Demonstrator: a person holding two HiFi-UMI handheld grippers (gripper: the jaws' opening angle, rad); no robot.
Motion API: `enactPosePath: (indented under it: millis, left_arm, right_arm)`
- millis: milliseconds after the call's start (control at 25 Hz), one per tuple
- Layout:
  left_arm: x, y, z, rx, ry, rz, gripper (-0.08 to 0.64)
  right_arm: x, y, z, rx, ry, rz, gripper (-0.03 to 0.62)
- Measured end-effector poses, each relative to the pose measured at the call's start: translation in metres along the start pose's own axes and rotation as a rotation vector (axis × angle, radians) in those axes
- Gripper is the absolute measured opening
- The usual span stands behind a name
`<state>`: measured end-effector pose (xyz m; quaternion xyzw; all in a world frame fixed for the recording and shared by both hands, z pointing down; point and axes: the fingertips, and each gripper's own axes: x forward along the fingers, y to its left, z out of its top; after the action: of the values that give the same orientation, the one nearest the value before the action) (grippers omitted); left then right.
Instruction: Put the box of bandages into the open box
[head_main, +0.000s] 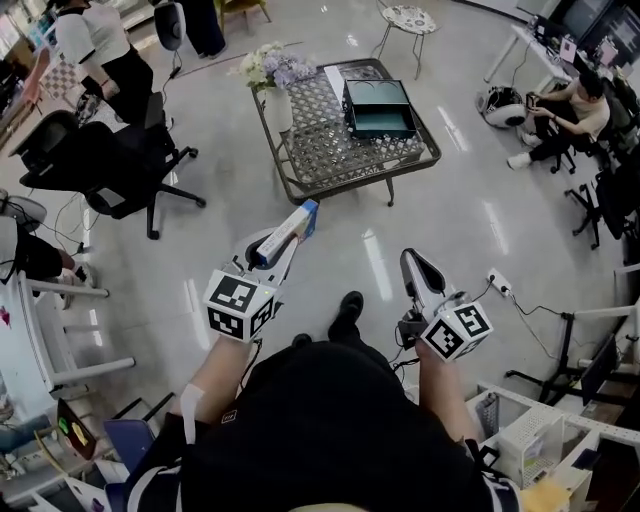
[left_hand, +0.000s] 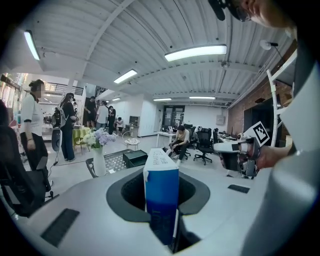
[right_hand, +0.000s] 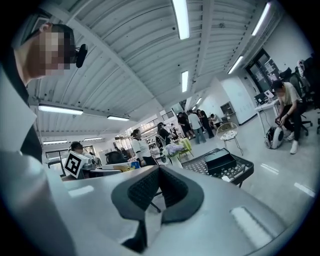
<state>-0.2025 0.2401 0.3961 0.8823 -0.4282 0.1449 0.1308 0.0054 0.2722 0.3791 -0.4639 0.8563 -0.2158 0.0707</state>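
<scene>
Box of bandages: blue and white, and we've got the box of bandages (left_hand: 161, 192) up in the air over the glossy floor, on the near side of the table and well apart from it.
Grip: our left gripper (head_main: 270, 255) has its jaws clamped on the carton's lower part, with the white top end sticking out beyond them and aimed towards the far table.
Right gripper: our right gripper (right_hand: 159, 185) has its dark pads pressed together with nothing between them. It hangs over the floor to the right of the left one, pointing the same way.
Open box: the dark open box (head_main: 380, 108) sits on the right part of the table top, lid up and dark inside.
Table: the low metal-framed table (head_main: 300, 185) stands far ahead of us with a patterned top.
Vase: a white vase of pale flowers (head_main: 272, 75) stands at the table's far left corner.
Chair: a black office chair (head_main: 110, 165) is parked to the left of the table.
People: one person seated (head_main: 570, 105) at far right, another standing at far left.
</scene>
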Motion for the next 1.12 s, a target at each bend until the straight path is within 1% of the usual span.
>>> enactPosePath:
  millis: [120, 200, 400, 560, 760, 920, 1120]
  left_arm:
    - [0.033, 0.000, 0.013, -0.006, 0.010, 0.007, 0.081]
    - [0.056, 0.003, 0.023, -0.007, 0.019, 0.013, 0.081]
    - [0.106, 0.001, 0.050, -0.006, 0.026, 0.038, 0.081]
    - [0.135, -0.002, 0.065, 0.003, 0.023, 0.052, 0.081]
    - [0.162, -0.001, 0.077, 0.007, 0.027, 0.056, 0.081]
    - [0.183, 0.005, 0.087, 0.013, 0.020, 0.048, 0.083]
    - [0.221, 0.021, 0.092, -0.008, 0.017, 0.029, 0.083]
  right_arm:
    - [0.014, -0.041, 0.003, 0.035, 0.024, -0.010, 0.009]
    - [0.028, -0.062, 0.013, 0.037, 0.029, 0.003, 0.009]
    - [0.053, -0.109, 0.040, 0.049, 0.037, 0.048, 0.009]
    - [0.062, -0.139, 0.054, 0.050, 0.043, 0.063, 0.009]
    - [0.064, -0.166, 0.063, 0.072, 0.035, 0.050, 0.009]
    - [0.065, -0.183, 0.063, 0.092, 0.037, 0.026, 0.009]
    - [0.073, -0.209, 0.065, 0.108, 0.047, -0.018, 0.009]
